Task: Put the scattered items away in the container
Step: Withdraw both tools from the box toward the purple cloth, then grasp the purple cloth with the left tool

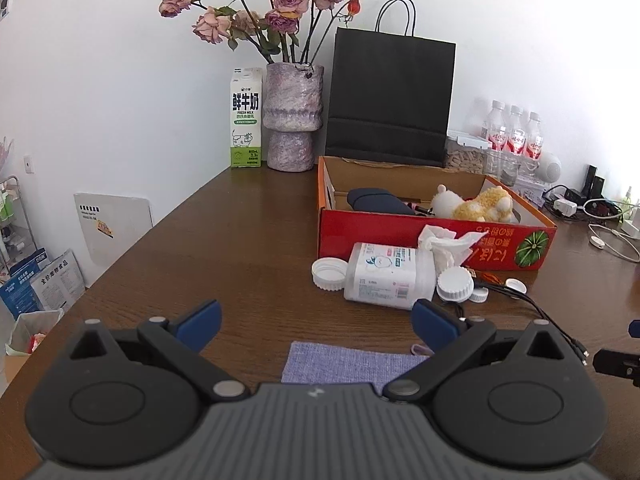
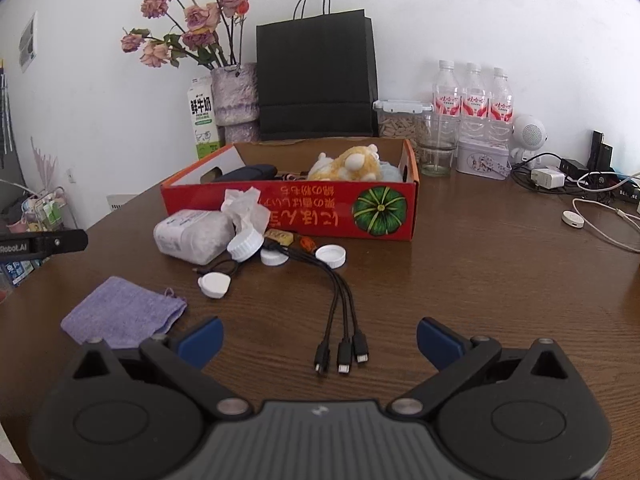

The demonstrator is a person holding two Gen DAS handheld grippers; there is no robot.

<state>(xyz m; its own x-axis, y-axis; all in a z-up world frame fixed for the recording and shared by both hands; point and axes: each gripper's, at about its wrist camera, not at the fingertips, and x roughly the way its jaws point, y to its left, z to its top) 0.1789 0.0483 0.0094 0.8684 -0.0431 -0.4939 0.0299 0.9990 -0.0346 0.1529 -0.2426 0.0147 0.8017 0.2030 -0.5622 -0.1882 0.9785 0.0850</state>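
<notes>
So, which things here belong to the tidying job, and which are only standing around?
Job:
red box
wipes canister
purple cloth
black cable
white caps
left hand-held gripper, right hand-held gripper, both open

Standing around:
black bag
vase
milk carton
water bottles

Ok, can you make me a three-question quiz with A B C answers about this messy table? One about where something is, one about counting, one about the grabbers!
1. Where is the plush toy?
A. In the red box
B. On the purple cloth
C. Beside the milk carton

2. How many plugs end the black cable?
A. Two
B. Three
C. Five

3. How is the right gripper?
A. Shut on the cable
B. Shut on a cap
C. Open, holding nothing

Answers:
1 A, it lies inside the box walls.
2 B, three connectors fan out.
3 C, fingers spread wide around bare table.
</notes>
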